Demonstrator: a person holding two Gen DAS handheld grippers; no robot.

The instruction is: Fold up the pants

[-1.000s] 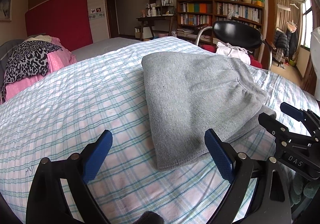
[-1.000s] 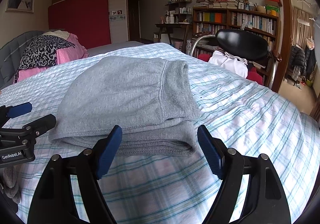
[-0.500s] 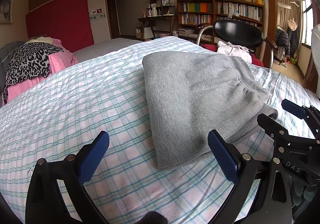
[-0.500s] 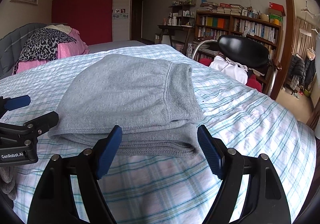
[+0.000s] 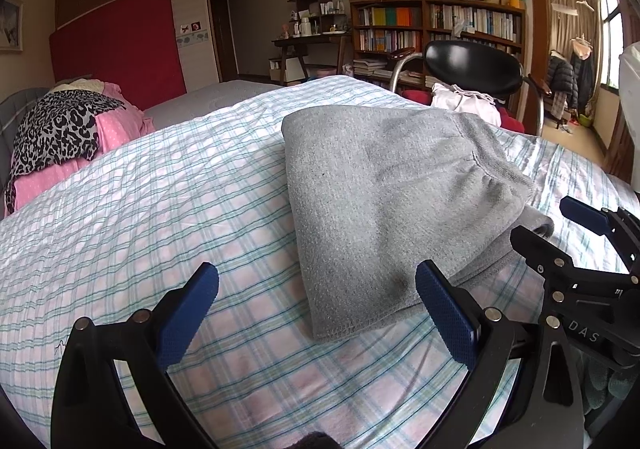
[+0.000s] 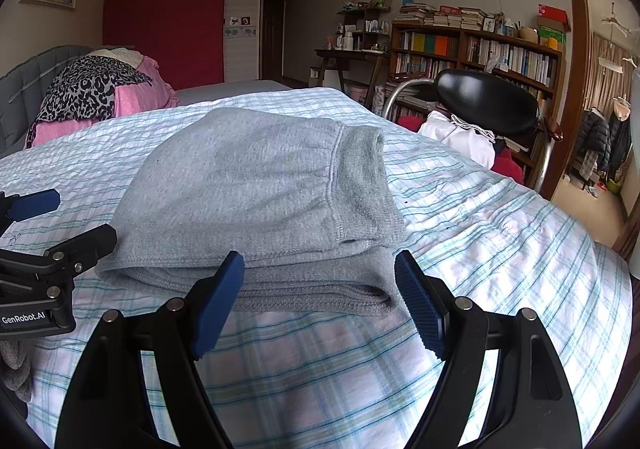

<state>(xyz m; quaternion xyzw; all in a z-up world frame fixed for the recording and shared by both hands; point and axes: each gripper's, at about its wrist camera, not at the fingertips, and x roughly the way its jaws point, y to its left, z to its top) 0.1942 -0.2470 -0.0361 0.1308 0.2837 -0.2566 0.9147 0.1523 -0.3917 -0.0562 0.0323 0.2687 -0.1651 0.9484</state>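
Lying folded on the plaid bedsheet (image 5: 168, 209), the grey sweatpants (image 5: 392, 189) form a compact stack, with the elastic waistband layer on top. The left gripper (image 5: 316, 297) hovers just short of the stack; its jaws stand spread wide, having just been opening, with nothing between them but the sheet and the near corner of the sweatpants, which the blue pads (image 5: 444, 309) do not press. That corner sits nearer the right-hand finger, while the left-hand finger is over bare sheet.

The right gripper (image 6: 320, 301) faces the stack's near folded edge, jaws spread and empty, with the sweatpants' layered edge just ahead of both fingertips. In that view the left gripper appears off to the left of the jaws, beside the stack. Beyond the sweatpants stand a black chair (image 6: 488, 101) and a bookshelf (image 6: 472, 49).
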